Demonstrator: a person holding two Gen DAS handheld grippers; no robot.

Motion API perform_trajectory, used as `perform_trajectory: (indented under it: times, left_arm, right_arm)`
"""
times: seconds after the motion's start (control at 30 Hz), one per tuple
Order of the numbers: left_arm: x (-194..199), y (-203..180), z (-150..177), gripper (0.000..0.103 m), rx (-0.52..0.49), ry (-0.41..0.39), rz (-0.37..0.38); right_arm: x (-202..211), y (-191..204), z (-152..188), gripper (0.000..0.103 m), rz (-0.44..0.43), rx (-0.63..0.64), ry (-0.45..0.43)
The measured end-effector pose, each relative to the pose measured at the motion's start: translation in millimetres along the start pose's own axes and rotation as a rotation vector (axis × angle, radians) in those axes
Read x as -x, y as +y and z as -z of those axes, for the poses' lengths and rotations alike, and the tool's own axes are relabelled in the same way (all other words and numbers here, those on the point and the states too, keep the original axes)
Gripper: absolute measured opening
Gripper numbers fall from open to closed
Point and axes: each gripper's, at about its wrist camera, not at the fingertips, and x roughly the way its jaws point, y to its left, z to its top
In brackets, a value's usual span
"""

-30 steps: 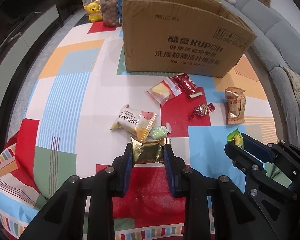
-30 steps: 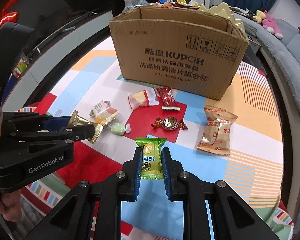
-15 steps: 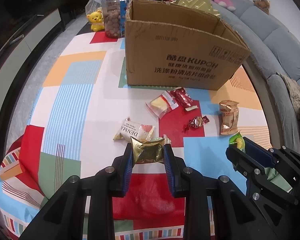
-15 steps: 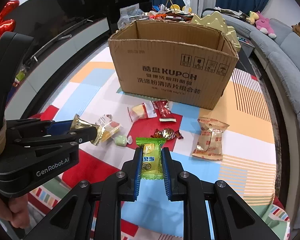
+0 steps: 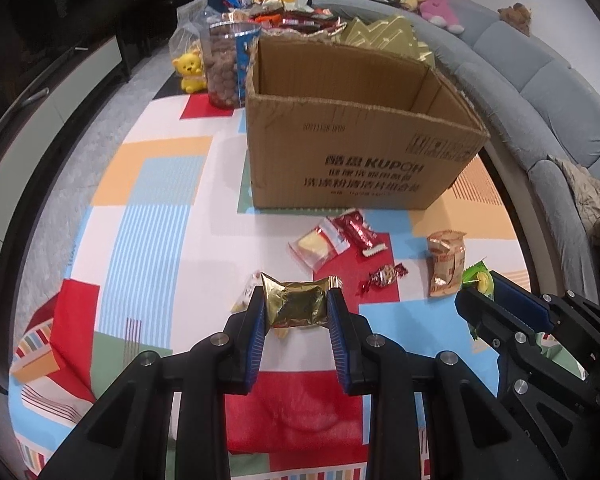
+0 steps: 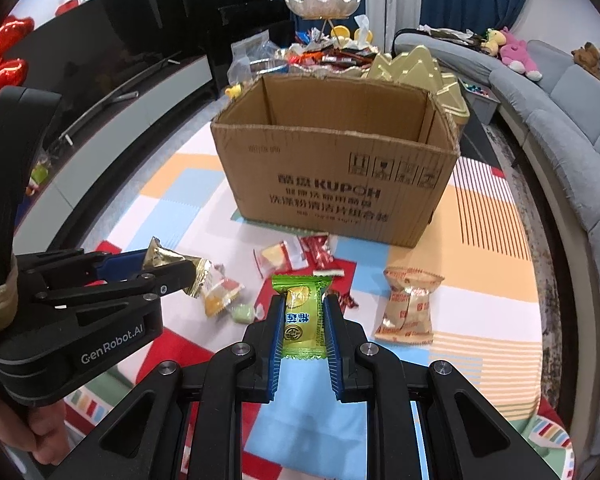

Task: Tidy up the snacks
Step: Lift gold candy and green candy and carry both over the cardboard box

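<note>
Now left gripper [image 5: 296, 306] jaws clamped on gold packet [image 5: 294, 306]; right gripper [image 6: 302, 320] jaws clamped on green packet [image 6: 302, 318].

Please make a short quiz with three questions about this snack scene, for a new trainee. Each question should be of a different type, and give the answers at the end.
1. True or false: the left tool holds a gold foil packet.
2. Multiple choice: what does the right tool hold? A) a red wrapped candy B) a green packet C) nothing
3. Fill in: the open cardboard box stands ____ the loose snacks on the mat, seen from the tools.

Key:
1. True; the packet sits between both fingers.
2. B; the green packet is clamped upright, while the red wrapped candy lies on the mat.
3. Behind (farther away).
</note>
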Motion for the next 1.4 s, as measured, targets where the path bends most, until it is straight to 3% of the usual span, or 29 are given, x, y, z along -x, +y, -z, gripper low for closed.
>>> perform_trajectory:
  times: [1.4]
  left_arm:
    - [48.5,-20.0,-90.5,0.030,-0.054,-0.206,-0.008]
  right_arm:
    - [44.9,-26.8,-83.2,0.021,0.051,-0.059,-0.206]
